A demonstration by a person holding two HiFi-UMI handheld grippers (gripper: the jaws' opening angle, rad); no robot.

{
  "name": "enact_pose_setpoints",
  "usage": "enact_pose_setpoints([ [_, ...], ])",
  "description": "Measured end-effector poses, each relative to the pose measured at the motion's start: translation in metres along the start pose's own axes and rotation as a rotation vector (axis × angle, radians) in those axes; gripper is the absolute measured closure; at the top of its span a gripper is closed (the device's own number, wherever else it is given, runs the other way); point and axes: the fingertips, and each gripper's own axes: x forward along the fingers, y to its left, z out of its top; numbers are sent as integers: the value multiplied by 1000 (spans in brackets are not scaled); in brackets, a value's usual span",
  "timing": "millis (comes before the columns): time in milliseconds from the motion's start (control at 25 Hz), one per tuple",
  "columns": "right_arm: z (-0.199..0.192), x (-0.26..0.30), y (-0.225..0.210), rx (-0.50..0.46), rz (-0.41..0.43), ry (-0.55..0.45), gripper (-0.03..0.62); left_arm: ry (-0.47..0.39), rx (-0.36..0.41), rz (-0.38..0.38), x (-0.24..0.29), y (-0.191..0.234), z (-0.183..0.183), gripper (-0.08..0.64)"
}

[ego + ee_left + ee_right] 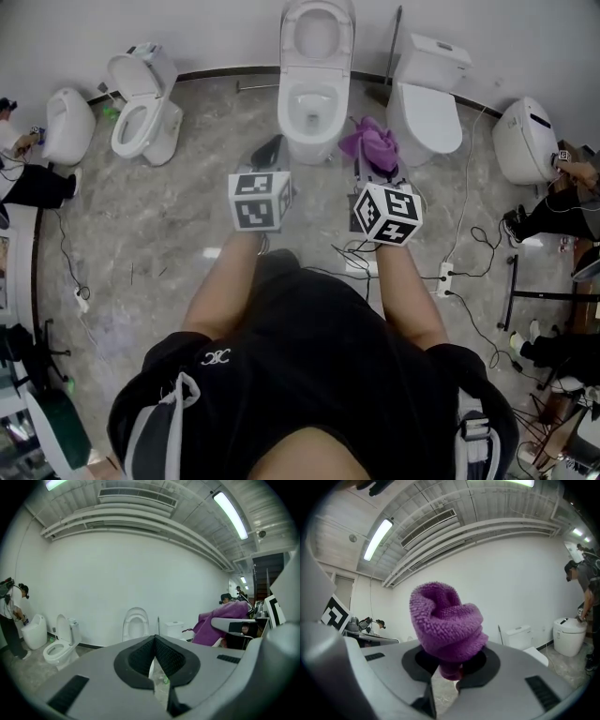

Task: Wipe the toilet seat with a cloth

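Purple cloth (447, 620) pinched in right gripper (447, 670), left gripper (153, 663) pressed shut on nothing — toilet (292, 112) ahead and apart, wiping apparently yet to begin.

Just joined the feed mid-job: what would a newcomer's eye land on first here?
The purple cloth bunched in the right gripper stands out most. Straight ahead, against the wall, a white toilet stands with its lid up. The left gripper is shut and empty.
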Motion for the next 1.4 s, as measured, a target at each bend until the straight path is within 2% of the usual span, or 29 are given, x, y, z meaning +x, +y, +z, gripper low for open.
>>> enact_pose_setpoints([
  [280, -5, 25, -13, -25, 25, 16, 500, 3, -10, 4, 30, 0, 0, 552],
  [600, -19, 97, -25, -45, 14, 31, 500, -15, -18, -17, 99, 37, 10, 552],
  [880, -36, 229, -41, -90, -8, 65, 500, 0, -69, -52, 226, 105, 18, 552],
  [1160, -21, 408, -74, -135, -61, 153, 500, 39, -153, -113, 387, 188, 66, 552],
  [1280, -18, 471, -101, -113, -128, 175, 500, 55, -149, -149, 447, 207, 88, 552],
  [1400, -24, 518, -123, -103, -201, 207, 500, 81, -142, -180, 492, 223, 92, 552],
])
